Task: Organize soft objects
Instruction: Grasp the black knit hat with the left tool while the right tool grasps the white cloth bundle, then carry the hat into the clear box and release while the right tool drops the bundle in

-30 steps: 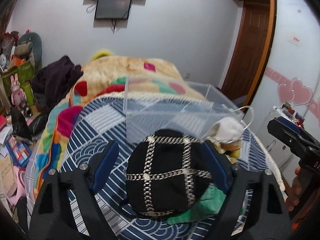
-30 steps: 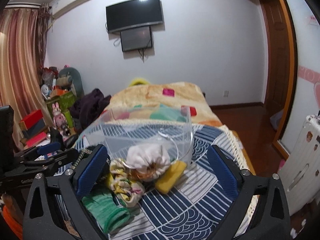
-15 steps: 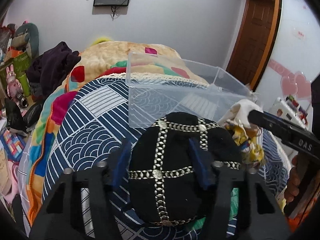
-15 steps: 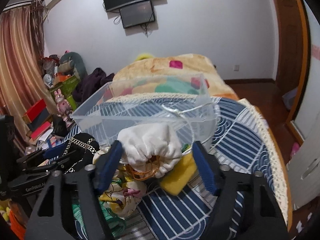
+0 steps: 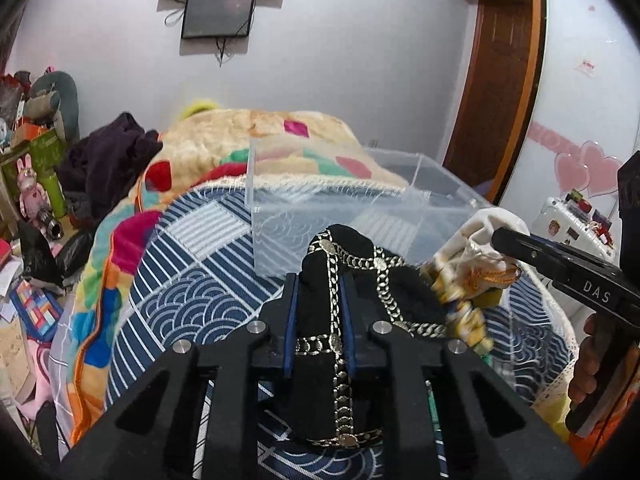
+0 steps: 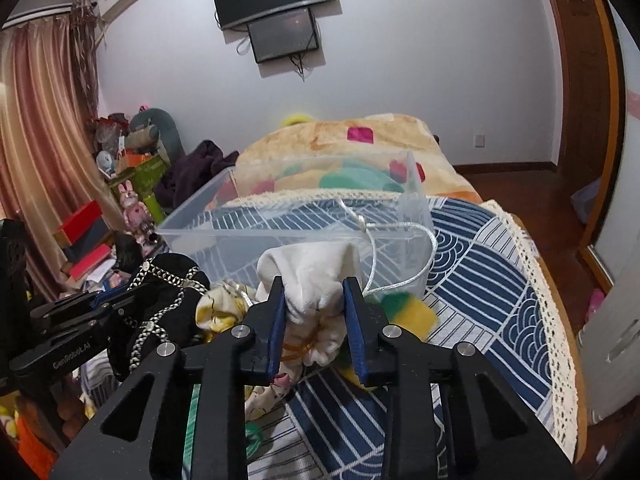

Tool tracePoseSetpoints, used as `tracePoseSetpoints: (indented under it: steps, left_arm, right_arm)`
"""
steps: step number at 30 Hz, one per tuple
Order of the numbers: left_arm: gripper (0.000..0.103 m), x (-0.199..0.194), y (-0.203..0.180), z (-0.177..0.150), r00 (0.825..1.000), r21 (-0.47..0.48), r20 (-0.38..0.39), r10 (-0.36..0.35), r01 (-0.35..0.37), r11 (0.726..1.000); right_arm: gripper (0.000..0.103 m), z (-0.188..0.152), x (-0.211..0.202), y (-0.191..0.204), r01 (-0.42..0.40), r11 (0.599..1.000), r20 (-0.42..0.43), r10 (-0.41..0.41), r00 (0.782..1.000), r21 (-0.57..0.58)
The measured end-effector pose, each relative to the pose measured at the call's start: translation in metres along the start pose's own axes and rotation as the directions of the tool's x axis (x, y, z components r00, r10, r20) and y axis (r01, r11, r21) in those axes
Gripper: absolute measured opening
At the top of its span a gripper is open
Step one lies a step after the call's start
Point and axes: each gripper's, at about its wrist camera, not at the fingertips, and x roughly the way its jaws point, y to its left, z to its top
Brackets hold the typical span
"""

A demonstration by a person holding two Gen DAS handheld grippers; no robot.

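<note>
My left gripper (image 5: pixel 319 280) is shut on a black cap with gold chain trim (image 5: pixel 352 276), squeezed and lifted off the bed; it also shows in the right wrist view (image 6: pixel 160 304). My right gripper (image 6: pixel 314 292) is shut on a white drawstring pouch (image 6: pixel 316 276), seen in the left wrist view (image 5: pixel 480 232) too. A clear plastic bin (image 6: pixel 280 232) stands just beyond both grippers on the blue patterned cover (image 6: pixel 472 264). A yellow-patterned cloth (image 6: pixel 220 304) and a yellow and green soft item (image 6: pixel 404 308) lie below the pouch.
A patchwork blanket (image 5: pixel 248 136) covers the bed's far half, with dark clothes (image 5: pixel 108 160) at its left. Boxes and toys (image 6: pixel 120 200) clutter the floor on the left. A wooden door (image 5: pixel 504 80) and white cabinet (image 5: pixel 580 100) stand on the right.
Both grippers went from wide open to shut: the left closed on the black cap, the right on the white pouch. Both items are now raised, closer to the clear bin.
</note>
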Motion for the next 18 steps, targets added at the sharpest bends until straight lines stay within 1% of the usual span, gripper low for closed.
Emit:
tracePoseSetpoints:
  steps: [4, 11, 14, 18]
  left_arm:
    - [0.018, -0.016, -0.004, 0.008, 0.999, 0.003, 0.043, -0.018, 0.018, 1.0]
    - [0.018, -0.039, -0.003, 0.027, 0.992, -0.004, 0.118, -0.049, 0.05, 0.999]
    - [0.018, -0.041, -0.001, 0.039, 0.989, -0.008, 0.136, -0.056, 0.058, 0.998]
    - [0.018, -0.038, 0.004, 0.059, 0.984, -0.023, 0.153, -0.095, 0.099, 0.995]
  right_arm:
    - [0.025, 0.006, -0.015, 0.003, 0.0, 1.0, 0.047, 0.0, 0.999, -0.015]
    - [0.025, 0.017, -0.031, 0.007, -0.007, 1.0, 0.123, 0.009, 0.992, -0.024]
    - [0.025, 0.022, -0.034, 0.007, -0.003, 1.0, 0.15, 0.007, 0.989, -0.027]
    - [0.025, 0.031, -0.037, 0.008, 0.008, 0.999, 0.174, -0.002, 0.985, -0.032]
